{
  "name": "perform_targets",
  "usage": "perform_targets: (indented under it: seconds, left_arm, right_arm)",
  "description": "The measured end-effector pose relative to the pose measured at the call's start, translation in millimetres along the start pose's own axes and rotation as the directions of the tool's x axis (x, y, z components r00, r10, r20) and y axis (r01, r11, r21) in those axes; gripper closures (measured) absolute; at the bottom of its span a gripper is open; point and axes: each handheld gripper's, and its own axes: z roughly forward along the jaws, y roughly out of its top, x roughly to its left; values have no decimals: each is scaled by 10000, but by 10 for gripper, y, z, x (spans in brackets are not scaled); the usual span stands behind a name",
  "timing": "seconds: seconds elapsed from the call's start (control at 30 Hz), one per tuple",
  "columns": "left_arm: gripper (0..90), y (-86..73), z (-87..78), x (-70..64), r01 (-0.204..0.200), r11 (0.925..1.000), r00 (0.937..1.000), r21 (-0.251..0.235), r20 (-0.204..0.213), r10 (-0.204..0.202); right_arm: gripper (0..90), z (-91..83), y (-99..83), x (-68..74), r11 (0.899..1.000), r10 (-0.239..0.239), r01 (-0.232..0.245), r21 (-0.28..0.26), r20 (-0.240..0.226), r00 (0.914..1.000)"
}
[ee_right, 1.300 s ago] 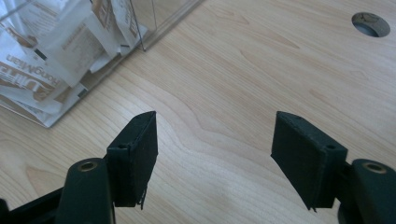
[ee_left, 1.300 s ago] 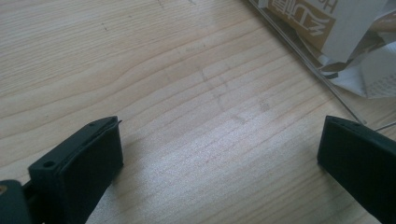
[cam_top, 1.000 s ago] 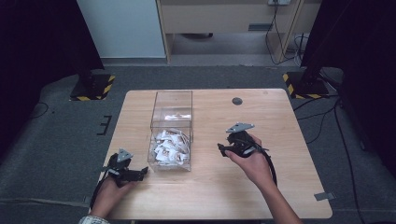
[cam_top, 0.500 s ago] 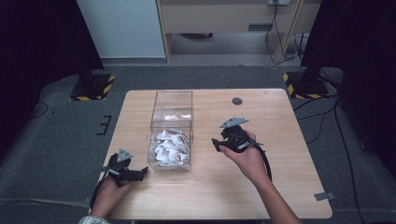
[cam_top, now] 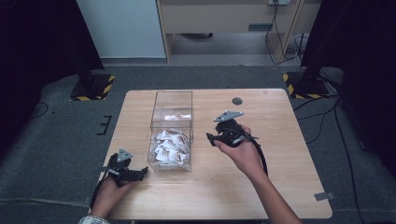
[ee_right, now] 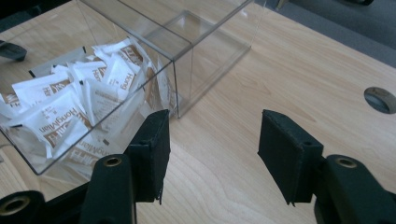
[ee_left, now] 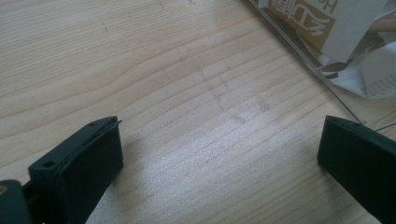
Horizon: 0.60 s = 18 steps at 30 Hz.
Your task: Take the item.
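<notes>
- Sachets (cam_top: 169, 144), white with brown print, lay heaped in the near half of a clear plastic box (cam_top: 172, 100) on the wooden desk (cam_top: 280, 140); the box's long axis ran from the person's side toward the far edge, and its far half showed bare through the walls in the high view.
- The right gripper view brought the sachets (ee_right: 70, 107) close enough to read: "HongMian" in brown letters on several packets, a detail too small to make out from above. It also showed a clear divider wall across the box (ee_right: 205, 32).
- The left gripper view caught one corner of the box (ee_left: 327, 70), with a brown label bearing white characters that could not be read with certainty.
- The right gripper (cam_top: 211, 138), held above the desk just right of the box, had its fingers (ee_right: 154, 154) spread apart and empty, aimed toward the box.
- The left gripper (cam_top: 144, 171) sat low near the desk's front left, fingers (ee_left: 88, 163) wide apart over bare wood, pointing toward the box's near corner.
- A round dark hole (cam_top: 237, 101) marked the desk's far side.
</notes>
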Motion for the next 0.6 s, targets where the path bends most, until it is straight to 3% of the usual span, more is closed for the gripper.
perform_targets:
  seconds: [0.6]
  left_arm:
    - [0,0,0,0,0,10000,10000,0,1,0]
  right_arm:
    - [472,103,250,147,9995,-237,229,-196,-413,9989]
